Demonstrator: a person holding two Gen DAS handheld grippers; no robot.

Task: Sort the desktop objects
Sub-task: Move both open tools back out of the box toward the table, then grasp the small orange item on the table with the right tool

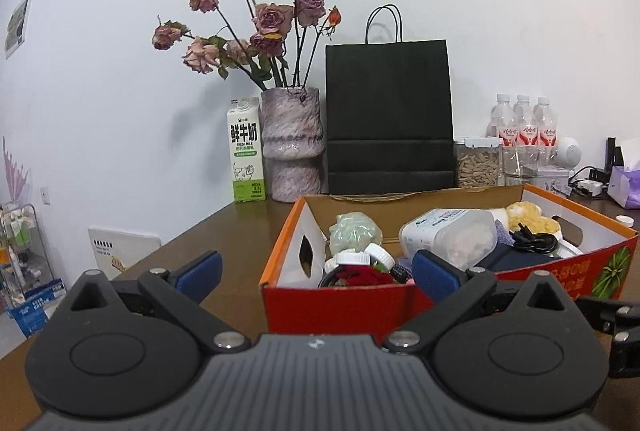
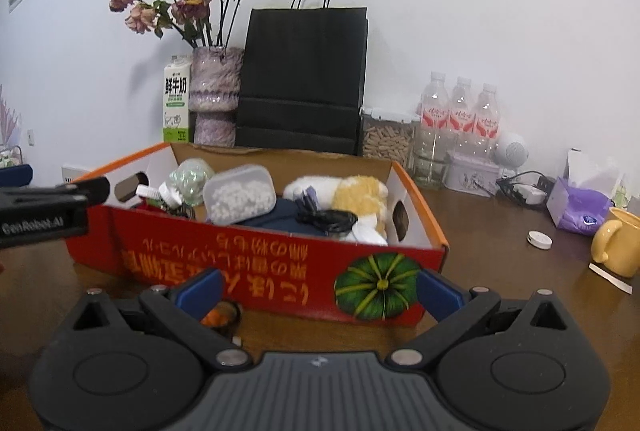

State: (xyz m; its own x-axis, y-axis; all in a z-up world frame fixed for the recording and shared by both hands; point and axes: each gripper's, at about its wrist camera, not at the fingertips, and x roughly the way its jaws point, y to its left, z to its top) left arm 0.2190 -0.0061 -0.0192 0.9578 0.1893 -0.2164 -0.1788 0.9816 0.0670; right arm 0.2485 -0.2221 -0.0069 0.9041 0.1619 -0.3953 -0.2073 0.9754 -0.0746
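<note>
- Your left claw (image 1: pixel 316 271) is spread wide, nothing in it, right at the red box (image 1: pixel 344 301).
- Right claw (image 2: pixel 318 289) is spread too, box just ahead on the bench (image 2: pixel 500 271).

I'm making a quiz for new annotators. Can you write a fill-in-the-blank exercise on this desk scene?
1. The paper bag behind the red box is ____.
2. The picture on the box's front shows a ____.
3. The mug on the right is ____.
4. Both the left gripper and the right gripper are ____.

Missing words: black; pumpkin; yellow; open
</note>
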